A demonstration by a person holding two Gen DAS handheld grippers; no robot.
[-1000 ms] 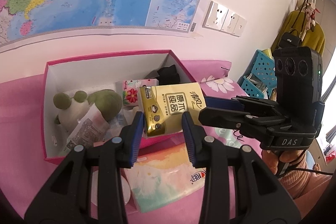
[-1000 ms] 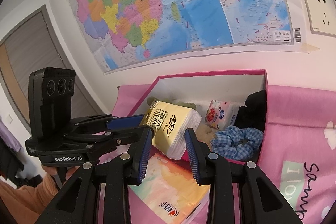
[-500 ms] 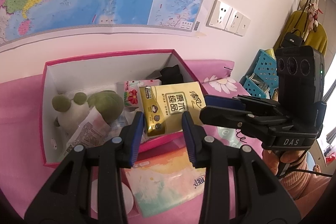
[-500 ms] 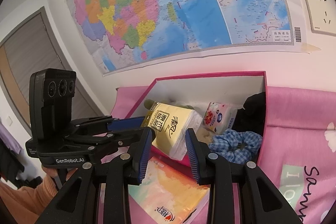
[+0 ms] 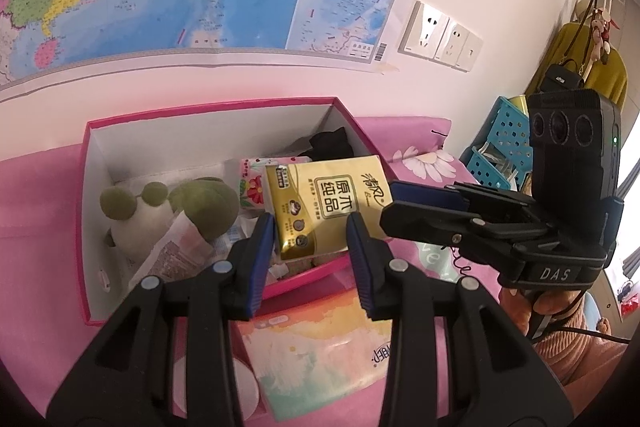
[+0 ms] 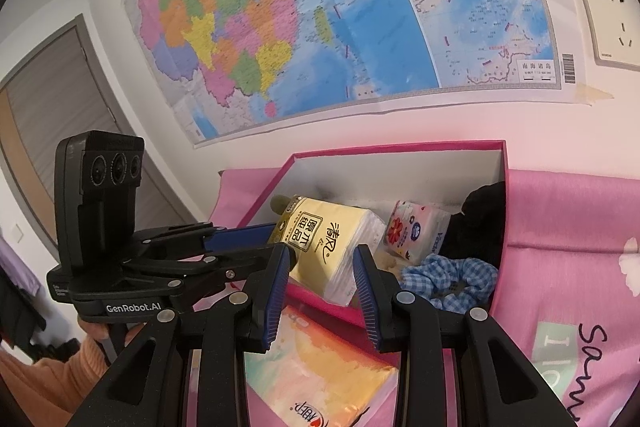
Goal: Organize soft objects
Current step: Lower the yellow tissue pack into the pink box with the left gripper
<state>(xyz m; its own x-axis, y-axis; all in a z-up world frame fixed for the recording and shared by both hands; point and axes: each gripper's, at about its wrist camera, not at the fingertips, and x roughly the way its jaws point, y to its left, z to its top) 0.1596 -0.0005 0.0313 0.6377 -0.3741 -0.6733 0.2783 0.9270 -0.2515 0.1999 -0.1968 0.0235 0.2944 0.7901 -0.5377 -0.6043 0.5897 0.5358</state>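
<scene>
Over the near wall of the pink box, the yellow tissue pack sits tilted among a green plush toy, a floral tissue packet, a blue gingham scrunchie and a black cloth. Left gripper and right gripper both hold their fingers apart, gripping nothing. Another tissue pack lies on the pink cloth just outside the box.

Both views bright, evenly lit indoors. Pink cast on the wall above the pink box. Strong fisheye bending; dark vignette in corners. Map slightly soft; far-right edge of left view overexposed, blurred.
</scene>
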